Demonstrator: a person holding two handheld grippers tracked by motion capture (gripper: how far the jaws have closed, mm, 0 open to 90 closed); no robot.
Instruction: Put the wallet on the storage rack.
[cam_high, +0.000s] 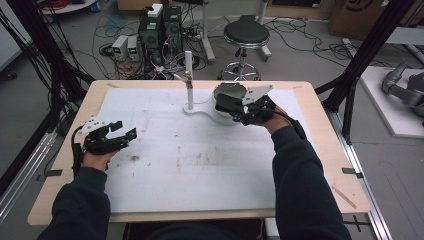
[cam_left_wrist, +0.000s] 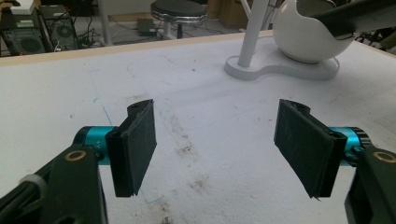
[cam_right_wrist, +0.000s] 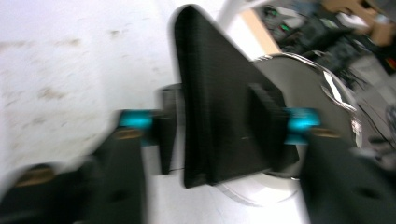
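right gripper (cam_high: 239, 111) is at the white bowl-shaped holder (cam_high: 224, 111) on the stand base beside the white post (cam_high: 188, 80), far centre of the worktop (cam_high: 75, 125). its jaws are clamped on a flat dark wedge-shaped piece (cam_right_wrist: 219, 102), seen blurred in the right gripper view with the holder's shiny rim (cam_right_wrist: 327, 79) just behind it. can't tell if it's going in or coming out; my guess is it's at the holder's mouth, so the next move needs a steady wrist and clearance from the rim. left gripper (cam_high: 111, 135) hovers over the stained white mat (cam_high: 200, 165) at left, jaws wide open, nothing in them, well apart from the holder.
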